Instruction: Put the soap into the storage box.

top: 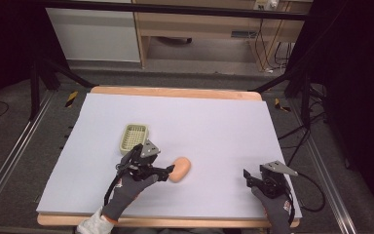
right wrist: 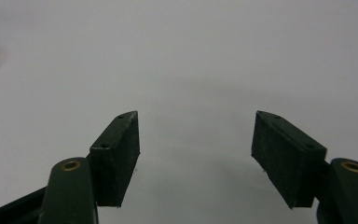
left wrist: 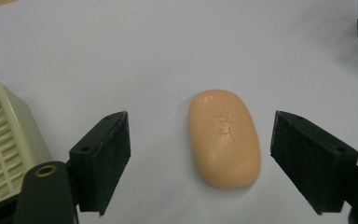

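Peach-coloured soap (left wrist: pixel 224 138), an oval bar with a faint embossed mark on its top face, lies flat on the white sheet (top: pixel 209 126) covering the table, toward the near-left part of the surface. In the left gripper view it sits between the two black jaws, nearer the right-hand one, with clear sheet showing on both sides; neither pad touches it. Left gripper (top: pixel 169 170) is spread wide, released, holding nothing, its tips at the soap's left edge as seen from the high view. It is held in a gloved hand (top: pixel 126 190) entering from the bottom edge. A pale green slotted basket (top: pixel 134 137) rests on the sheet just behind the left gripper, apart from the soap; its corner shows at the left edge of the left gripper view. Right gripper (top: pixel 247 175) sits low near the front-right corner of the sheet, well apart from the soap, likewise held in a gloved hand (top: pixel 275 202). Its jaws stand wide apart, released, with bare sheet between them. A sliver of the soap shows at the far left edge of the right gripper view. Wooden table edge (top: pixel 175 92) is exposed beyond the sheet's far side.
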`<state>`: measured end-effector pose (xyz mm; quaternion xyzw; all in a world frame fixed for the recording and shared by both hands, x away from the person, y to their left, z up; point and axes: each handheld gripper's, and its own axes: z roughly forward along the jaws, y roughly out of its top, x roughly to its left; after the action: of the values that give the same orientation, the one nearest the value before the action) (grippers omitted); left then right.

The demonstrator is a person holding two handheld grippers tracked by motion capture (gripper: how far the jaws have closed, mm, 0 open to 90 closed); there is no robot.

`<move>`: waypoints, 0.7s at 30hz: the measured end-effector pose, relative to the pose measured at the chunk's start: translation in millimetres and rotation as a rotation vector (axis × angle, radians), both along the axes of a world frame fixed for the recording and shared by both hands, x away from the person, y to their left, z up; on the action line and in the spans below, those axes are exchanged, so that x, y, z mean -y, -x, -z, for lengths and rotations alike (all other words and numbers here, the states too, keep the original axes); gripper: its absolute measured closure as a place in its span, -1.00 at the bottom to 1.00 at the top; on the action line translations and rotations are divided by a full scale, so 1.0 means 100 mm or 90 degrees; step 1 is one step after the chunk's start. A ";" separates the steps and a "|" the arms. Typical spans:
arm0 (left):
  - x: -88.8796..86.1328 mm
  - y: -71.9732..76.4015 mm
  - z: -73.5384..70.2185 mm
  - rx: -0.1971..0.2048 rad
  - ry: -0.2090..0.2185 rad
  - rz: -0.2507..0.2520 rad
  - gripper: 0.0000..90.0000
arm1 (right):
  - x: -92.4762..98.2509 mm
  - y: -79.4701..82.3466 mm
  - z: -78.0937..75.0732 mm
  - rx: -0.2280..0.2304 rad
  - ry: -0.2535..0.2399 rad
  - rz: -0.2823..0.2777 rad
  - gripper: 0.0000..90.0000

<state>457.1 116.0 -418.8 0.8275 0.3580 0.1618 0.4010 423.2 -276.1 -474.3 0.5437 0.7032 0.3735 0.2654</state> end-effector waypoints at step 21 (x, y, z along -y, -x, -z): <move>0.22 -0.07 0.11 -0.021 -0.019 0.015 -0.59 | 0.00 0.00 -0.01 -0.001 -0.001 -0.001 -0.28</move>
<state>464.0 93.7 -429.9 0.8401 0.3520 0.1487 0.3850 423.2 -275.8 -473.6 0.5437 0.7036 0.3739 0.2637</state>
